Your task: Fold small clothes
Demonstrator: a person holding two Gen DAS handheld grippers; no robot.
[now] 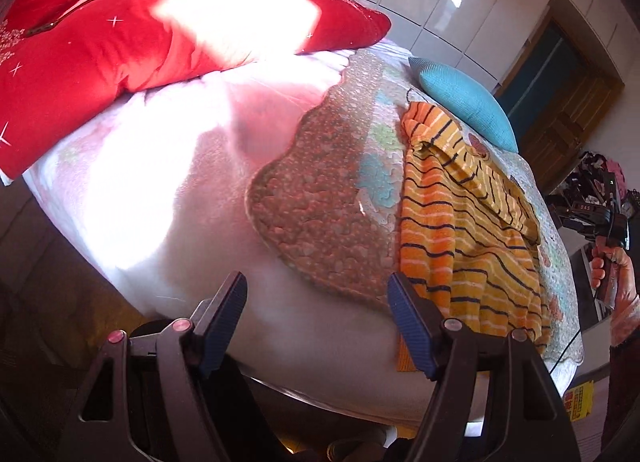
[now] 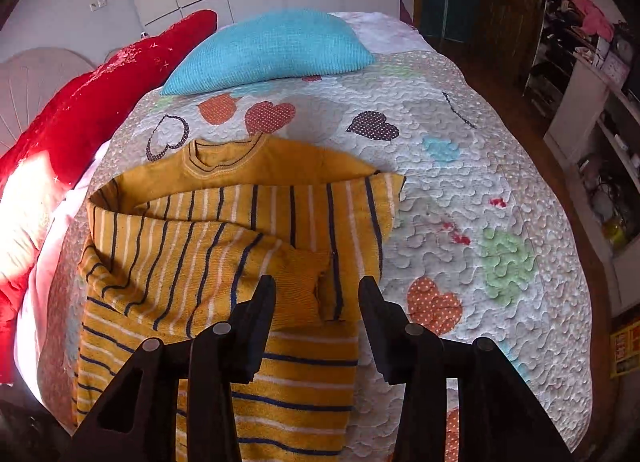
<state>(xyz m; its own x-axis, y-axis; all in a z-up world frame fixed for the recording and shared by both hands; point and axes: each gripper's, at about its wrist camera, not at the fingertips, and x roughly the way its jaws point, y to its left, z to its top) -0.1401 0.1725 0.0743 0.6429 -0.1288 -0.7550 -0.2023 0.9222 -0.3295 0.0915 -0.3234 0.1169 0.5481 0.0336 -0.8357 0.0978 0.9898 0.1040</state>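
Observation:
A small yellow sweater with navy and white stripes [image 2: 224,246] lies flat on the quilted bed cover, both sleeves folded across its chest, collar toward the pillows. My right gripper [image 2: 318,294] is open and empty, hovering just above the folded sleeve cuff. My left gripper [image 1: 318,294] is open and empty at the bed's side edge; the sweater [image 1: 460,221] lies to the right of its right finger. The right gripper [image 1: 600,217], in a person's hand, shows at the far right of the left wrist view.
The quilted cover with heart patches [image 2: 460,201] spreads over the bed. A turquoise pillow [image 2: 272,49] lies beyond the collar. A red quilt [image 1: 120,41] is piled along the bed's far side. Shelves with clutter [image 2: 592,101] stand off the bed, white wardrobes behind.

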